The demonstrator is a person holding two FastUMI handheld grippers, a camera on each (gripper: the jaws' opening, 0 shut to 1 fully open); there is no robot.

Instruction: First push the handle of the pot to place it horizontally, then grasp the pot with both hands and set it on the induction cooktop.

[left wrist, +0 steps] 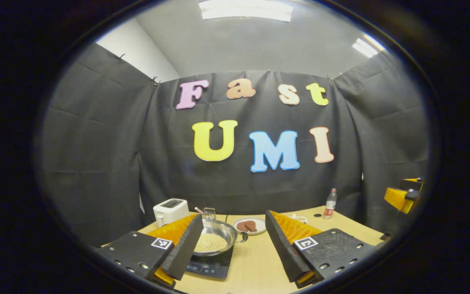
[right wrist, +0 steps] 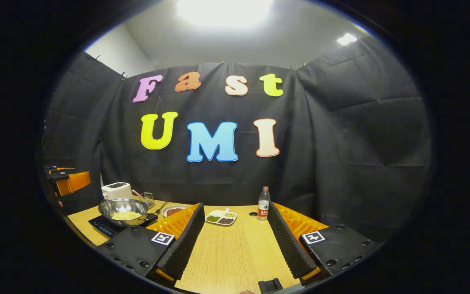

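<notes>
In the left gripper view, the left claw [left wrist: 235,249] is standing wide open with nothing between its fingers, raised above the pale wooden bench [left wrist: 255,265]. The round shiny steel pot [left wrist: 214,239], holding pale yellow grains, is sitting on the flat black induction cooktop [left wrist: 208,265], its short dark handle [left wrist: 242,238] pointing sideways toward the white plate of reddish-brown meat slices [left wrist: 250,226]. Judging from this, both steps look finished (the claw is simply hanging clear), so the next move likely calls only for backing away. A white toaster [left wrist: 171,211] and a clear plastic bottle with a red label [left wrist: 330,203] are standing farther back.

In the right gripper view, the right claw [right wrist: 235,249] is likewise gaping open and empty over bare bench. The pot is resting on the cooktop off to its left, well apart. A white divided dish of beans [right wrist: 221,217] and the bottle are lying ahead, so neither is blocking a retreat.
</notes>
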